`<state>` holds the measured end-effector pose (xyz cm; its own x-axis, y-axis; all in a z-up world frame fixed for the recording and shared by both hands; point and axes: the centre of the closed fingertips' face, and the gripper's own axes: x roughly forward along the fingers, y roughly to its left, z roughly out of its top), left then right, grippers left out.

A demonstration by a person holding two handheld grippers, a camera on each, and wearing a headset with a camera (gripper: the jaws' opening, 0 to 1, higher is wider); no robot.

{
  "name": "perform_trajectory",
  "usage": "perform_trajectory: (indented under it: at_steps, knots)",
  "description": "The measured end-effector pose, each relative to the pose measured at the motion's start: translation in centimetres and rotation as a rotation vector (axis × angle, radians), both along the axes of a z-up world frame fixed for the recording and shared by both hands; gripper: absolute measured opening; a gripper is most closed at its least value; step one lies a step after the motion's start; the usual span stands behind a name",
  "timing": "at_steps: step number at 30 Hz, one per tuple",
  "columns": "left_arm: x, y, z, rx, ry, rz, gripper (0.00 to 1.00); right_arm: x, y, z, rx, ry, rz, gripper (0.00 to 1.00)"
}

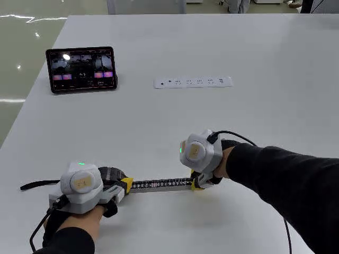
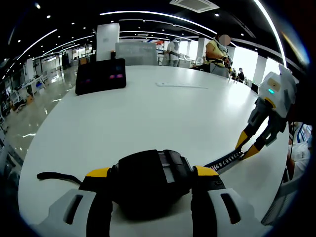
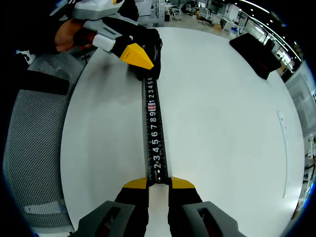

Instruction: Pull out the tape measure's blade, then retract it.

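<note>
- White tabletop [image 1: 254, 58]: work surface.
- Black rubber-cased tape measure [image 1: 112, 174]: at the near left of the table, resting on the surface.
- Left gripper [image 2: 152, 172]: clenched on the tape measure's case, one yellow-tipped jaw against each side.
- Black metal blade with white numerals [image 3: 153, 133]: drawn out of the case and running right, low along the table.
- Right gripper [image 3: 159, 183]: to the right of the case, its jaws closed on the blade's free end.
- Black wrist strap [image 1: 37, 184]: trails left from the case, flat on the table.
- Dark tablet with a lit screen [image 1: 81, 69]: propped at the far left.
- White power strip [image 1: 193, 82]: flat at the far centre.
</note>
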<state>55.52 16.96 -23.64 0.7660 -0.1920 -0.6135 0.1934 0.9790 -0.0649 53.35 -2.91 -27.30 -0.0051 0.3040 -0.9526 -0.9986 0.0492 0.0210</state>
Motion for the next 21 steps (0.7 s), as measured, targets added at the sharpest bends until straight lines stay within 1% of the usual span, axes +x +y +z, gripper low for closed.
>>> perform_trajectory:
  at_steps: [11,21]
  knots:
    - [-0.1,0.0,0.1,-0.001,-0.001,0.002,0.60,0.0,0.7,0.0,0.014,-0.002,0.019,0.10]
    - [0.0,0.1,0.1,-0.002,-0.001,0.001,0.60,0.0,1.2,0.1,0.022,-0.002,0.014,0.10]
